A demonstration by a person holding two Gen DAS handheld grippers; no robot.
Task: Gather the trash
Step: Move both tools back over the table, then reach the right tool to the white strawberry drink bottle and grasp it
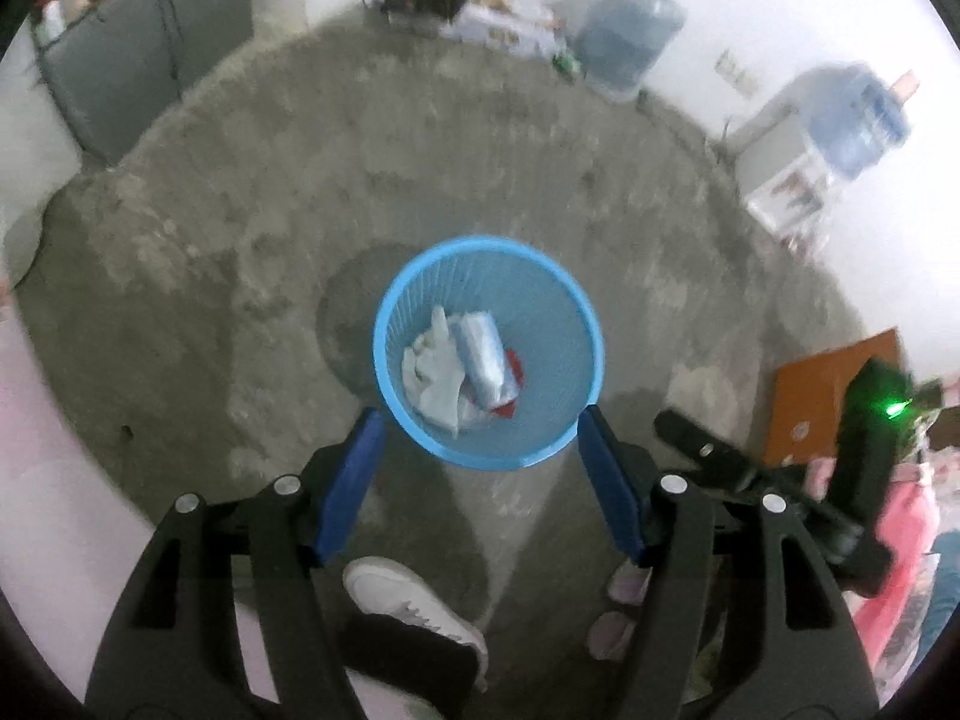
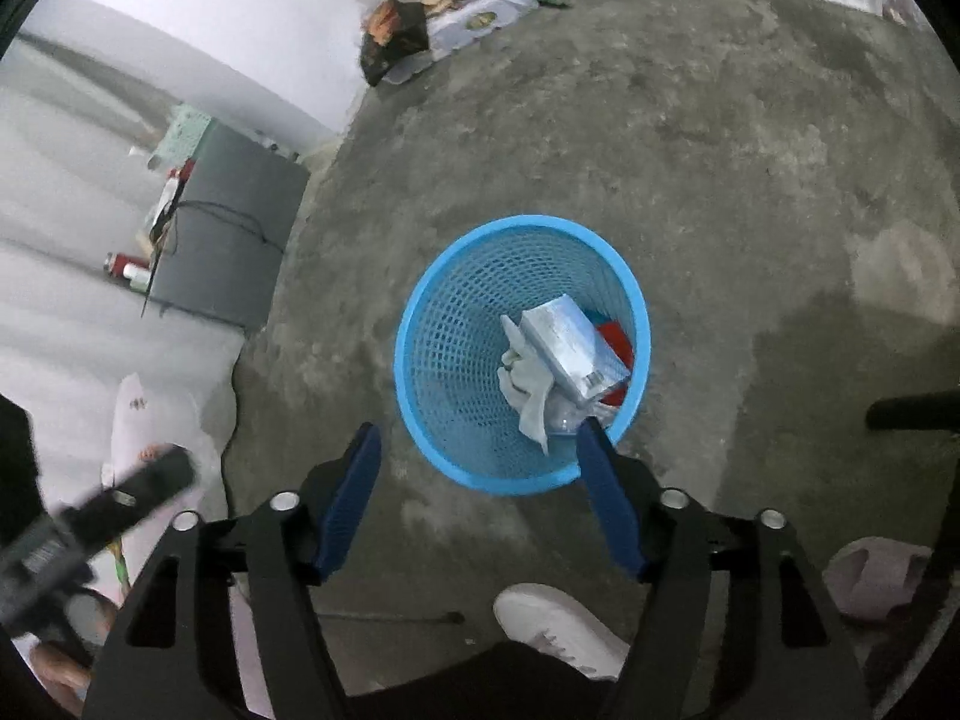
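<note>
Rough grey concrete floor (image 2: 690, 138) fills both views, bounded by white walls. At its centre stands a round blue plastic mesh wastebasket (image 1: 393, 354) (image 2: 432, 354), upright and open-topped. Inside it lie a crumpled white cloth or tissue (image 1: 429, 363) (image 2: 528, 384), a pale silver-blue rectangular carton (image 1: 483, 357) (image 2: 570, 342) resting tilted on top of it, and a red scrap (image 1: 516, 369) (image 2: 618, 342) partly hidden beneath the carton. The left gripper (image 1: 480, 444), with blue pads, hangs above the basket's near rim, its jaws well apart with nothing between them. The right gripper (image 2: 480, 462) also hangs over the near rim with jaws apart and empty. Two translucent blue water jugs (image 1: 630, 30) stand by the far wall. A white sneaker (image 1: 414, 606) (image 2: 558, 624) shows below the grippers.
</note>
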